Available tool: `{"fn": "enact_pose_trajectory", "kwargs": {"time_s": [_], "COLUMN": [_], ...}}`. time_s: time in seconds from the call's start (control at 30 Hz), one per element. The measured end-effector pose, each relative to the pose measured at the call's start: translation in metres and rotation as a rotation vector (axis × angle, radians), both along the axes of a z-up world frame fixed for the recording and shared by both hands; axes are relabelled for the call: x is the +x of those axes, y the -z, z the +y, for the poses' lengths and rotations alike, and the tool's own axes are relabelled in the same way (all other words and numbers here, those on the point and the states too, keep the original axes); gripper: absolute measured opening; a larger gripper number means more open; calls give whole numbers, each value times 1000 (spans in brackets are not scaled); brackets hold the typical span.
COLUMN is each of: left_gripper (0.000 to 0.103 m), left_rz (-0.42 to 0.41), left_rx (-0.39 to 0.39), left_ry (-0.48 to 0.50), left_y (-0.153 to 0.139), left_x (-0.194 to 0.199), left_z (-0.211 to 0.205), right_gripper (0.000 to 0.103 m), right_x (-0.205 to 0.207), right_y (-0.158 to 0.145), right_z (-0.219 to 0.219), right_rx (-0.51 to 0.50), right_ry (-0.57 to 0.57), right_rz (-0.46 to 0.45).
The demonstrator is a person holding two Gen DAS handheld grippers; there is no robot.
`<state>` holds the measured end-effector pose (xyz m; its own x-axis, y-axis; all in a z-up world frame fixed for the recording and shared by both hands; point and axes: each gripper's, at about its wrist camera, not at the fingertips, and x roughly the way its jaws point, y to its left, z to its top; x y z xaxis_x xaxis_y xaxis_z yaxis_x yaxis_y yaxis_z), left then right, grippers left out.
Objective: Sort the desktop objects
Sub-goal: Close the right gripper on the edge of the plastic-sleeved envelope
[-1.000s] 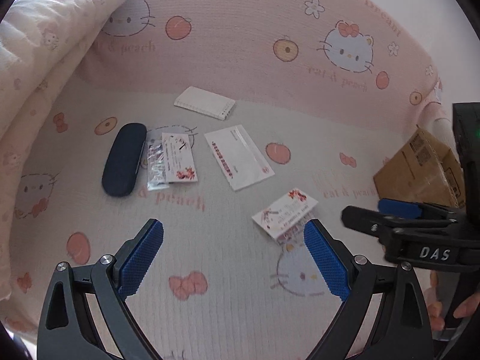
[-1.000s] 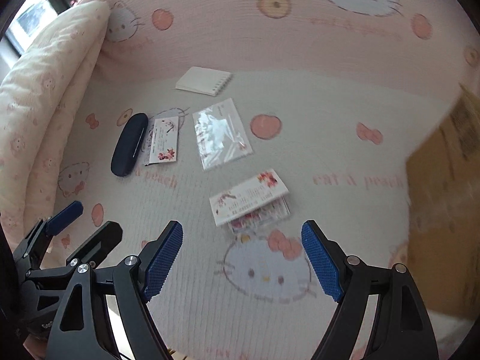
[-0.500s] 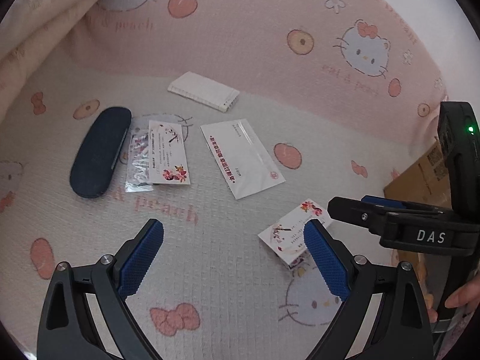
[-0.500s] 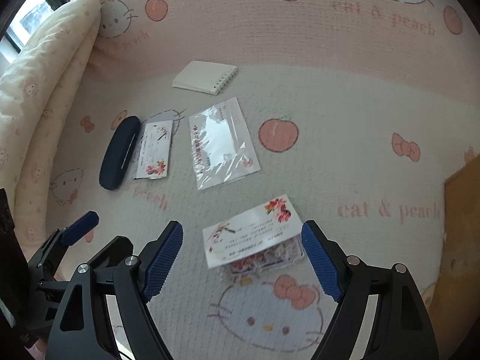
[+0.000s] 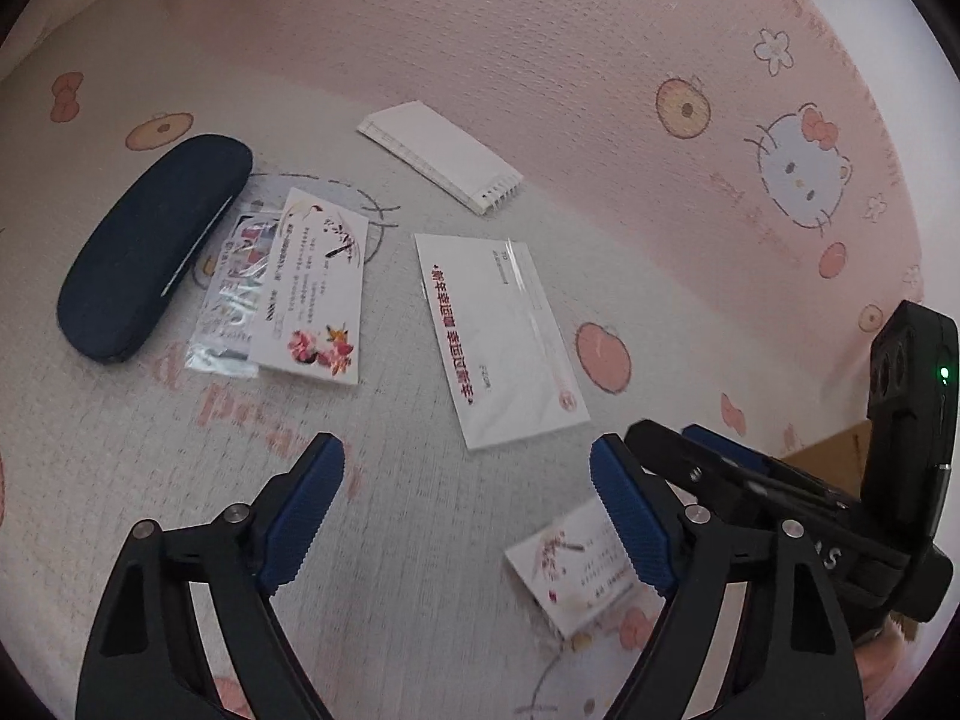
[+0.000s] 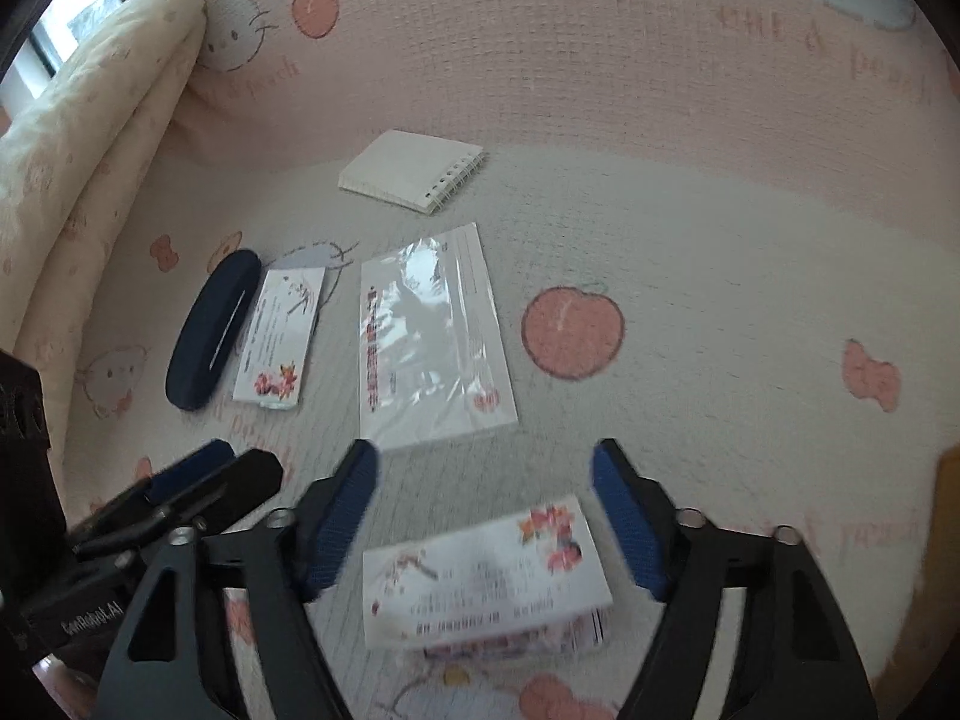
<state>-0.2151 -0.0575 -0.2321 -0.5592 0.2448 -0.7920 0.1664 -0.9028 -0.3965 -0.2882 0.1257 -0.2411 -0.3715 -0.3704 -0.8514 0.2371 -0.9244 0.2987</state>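
Pink cartoon-print bedsheet [image 6: 720,276], cream quilt [image 6: 84,138], daylit window [image 6: 72,12]

A pink-and-cream cartoon-cat bedsheet [image 6: 720,276] — a cream quilt [image 6: 78,138] bunched at its left; window [image 6: 66,18] behind.

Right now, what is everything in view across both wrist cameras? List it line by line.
Glasses case: one, dark navy, far left on the bedspread.
Sticker packet with floral card: one, white, beside the case.
Second floral sticker packet: one, white, between the right gripper's fingers.
Envelope in clear sleeve: one, white with red print, centre.
Spiral notepad: one, cream, at the back.
Cardboard box: one, brown, right edge.
Bedspread: pink and grey.
Left gripper: black, blue pads, open.
Right gripper: same, open.
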Motion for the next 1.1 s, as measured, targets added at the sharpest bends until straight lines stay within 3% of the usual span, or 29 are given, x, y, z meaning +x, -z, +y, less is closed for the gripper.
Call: {"fn": "enact_pose_trajectory", "kwargs": {"time_s": [0.27, 0.43, 0.6, 0.77, 0.83, 0.9, 1.1], "left_gripper": [86, 62, 57, 55, 41, 35, 30], "left_rz": [5, -43, -51, -46, -54, -63, -94], "left_rx": [-11, 27, 92, 87, 60, 33, 25], "left_ry": [-50, -113, -163, -141, -130, -119, -82], "left_y": [16, 30, 42, 41, 41, 41, 37], "left_x": [-17, -26, -26, -28, -26, -24, -4], "left_z": [11, 8, 0, 5, 8, 12, 2], "right_gripper": [56, 41, 23, 16, 14, 12, 11], "right_x": [-29, -37, -43, -38, -33, -28, 1], "right_y": [21, 35, 45, 48, 48, 47, 40], "right_z": [8, -5, 0, -1, -5, -11, -19], "right_rx": [-80, -80, -138, -155, -140, -119, -27], "right_ry": [74, 32, 68, 87, 76, 53, 0], "right_rz": [-27, -36, -53, -54, -49, -66, -95]}}
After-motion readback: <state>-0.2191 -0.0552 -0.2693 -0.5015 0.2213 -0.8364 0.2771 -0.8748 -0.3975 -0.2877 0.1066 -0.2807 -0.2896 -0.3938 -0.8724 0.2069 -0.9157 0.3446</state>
